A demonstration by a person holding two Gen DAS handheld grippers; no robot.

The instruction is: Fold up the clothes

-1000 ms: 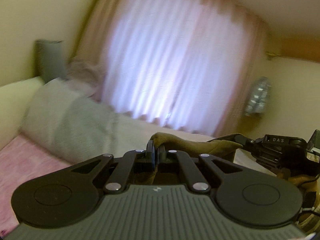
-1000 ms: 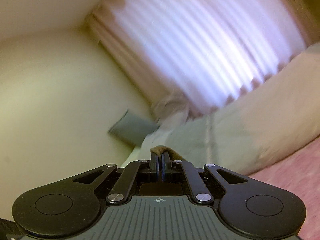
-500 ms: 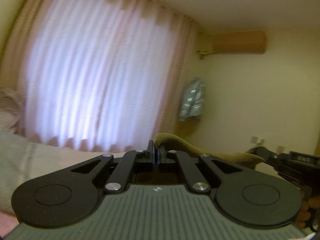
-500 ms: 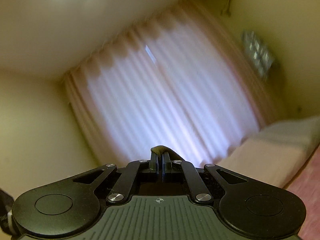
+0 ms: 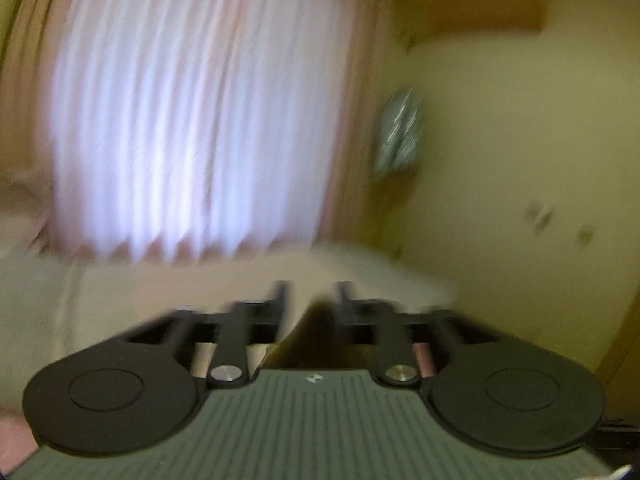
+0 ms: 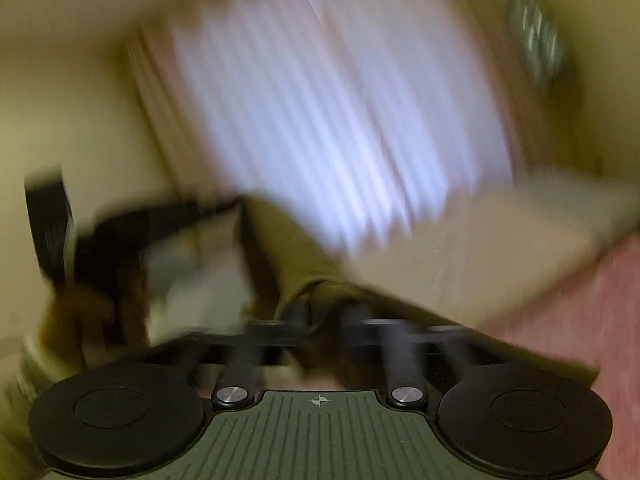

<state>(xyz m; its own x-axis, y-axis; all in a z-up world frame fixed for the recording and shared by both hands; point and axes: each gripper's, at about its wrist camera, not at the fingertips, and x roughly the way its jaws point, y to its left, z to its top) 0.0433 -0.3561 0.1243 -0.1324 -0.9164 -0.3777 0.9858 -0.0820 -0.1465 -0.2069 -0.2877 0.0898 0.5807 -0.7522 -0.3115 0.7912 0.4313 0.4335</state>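
Both views are smeared by motion. An olive-green garment (image 6: 280, 256) hangs in front of the right gripper (image 6: 326, 312), whose fingers stand apart with a fold of the cloth loose between them. The garment's upper edge runs left to a dark blurred shape, the left gripper's body (image 6: 112, 236); the blur hides whether they touch. In the left wrist view the left gripper (image 5: 312, 300) is open, its fingers (image 5: 280, 300) well apart, and a dark olive tip of the garment (image 5: 320, 332) lies low between them.
A bright window with pale pink curtains (image 5: 192, 120) fills the background. Below it lies a bed with a beige cover (image 5: 200, 280) and a pink sheet (image 6: 592, 320). A yellow wall (image 5: 520, 160) is at the right, and a hand (image 6: 68, 320) shows at the left edge.
Both grippers were shut on the olive garment and now stand open. Both cameras have swung downward, so the bed is back in view and the cloth is dropping.
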